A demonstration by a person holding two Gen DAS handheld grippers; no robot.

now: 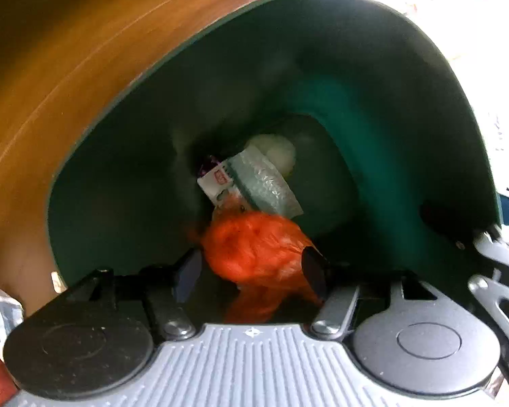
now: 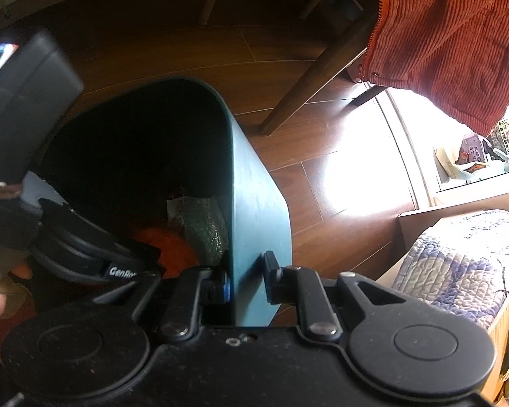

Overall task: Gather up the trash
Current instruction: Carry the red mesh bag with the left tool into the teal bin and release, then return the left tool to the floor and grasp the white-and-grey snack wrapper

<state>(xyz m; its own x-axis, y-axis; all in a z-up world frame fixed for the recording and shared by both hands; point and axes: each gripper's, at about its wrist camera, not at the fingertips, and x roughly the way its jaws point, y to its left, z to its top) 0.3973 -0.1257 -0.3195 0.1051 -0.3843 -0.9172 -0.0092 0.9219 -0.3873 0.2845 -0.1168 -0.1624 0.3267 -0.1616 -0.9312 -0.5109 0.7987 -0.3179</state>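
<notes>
A dark green bin (image 1: 373,68) stands on the wood floor. My left gripper (image 1: 251,271) hangs over its mouth and points down into it. A crumpled orange plastic bag (image 1: 254,247) sits between the left fingers, which stand wide; the left pad is clear of it, so the gripper is open. Deeper in the bin lie bubble wrap (image 1: 264,183), a white wrapper (image 1: 217,183) and a white wad (image 1: 278,149). My right gripper (image 2: 246,281) is shut on the bin (image 2: 258,203), one finger inside the wall and one outside. The orange bag (image 2: 173,247) shows inside.
Wood floor (image 2: 288,54) surrounds the bin. Dark chair legs (image 2: 308,78) stand behind it, with an orange corduroy garment (image 2: 451,40) hanging above. A quilted cushion (image 2: 458,264) lies at the right. Sunlight glares on the floor by a window (image 2: 373,156).
</notes>
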